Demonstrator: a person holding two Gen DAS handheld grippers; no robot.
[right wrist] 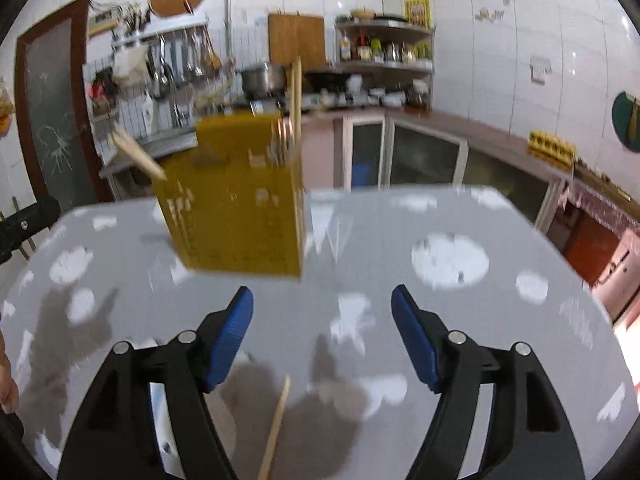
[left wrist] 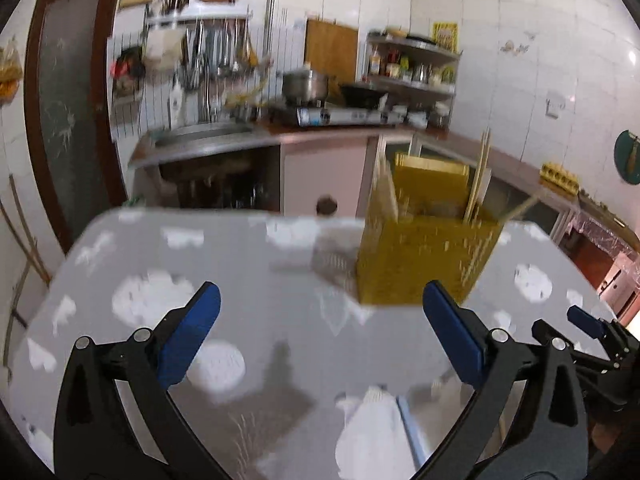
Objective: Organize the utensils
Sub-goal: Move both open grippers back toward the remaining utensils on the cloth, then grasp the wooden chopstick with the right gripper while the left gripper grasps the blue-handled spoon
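Below both pairs of spread fingers, loose utensils are seen on the table, short of the yellow holder.

Nothing is held: the left gripper [left wrist: 320,316] is spread to its widest and the right gripper [right wrist: 322,316] stands apart as well. A wooden stick [right wrist: 275,428] is seen under and slightly left of the right fingertips, its long axis running roughly along the pointing direction, so the right hand is judged nearer to it. A white utensil [left wrist: 372,428], possibly a spoon though blurred, lies beneath the left fingers. The yellow holder [left wrist: 424,256] stands ahead, right of the left fingers and left of the right ones, with chopsticks [left wrist: 478,176] upright inside.
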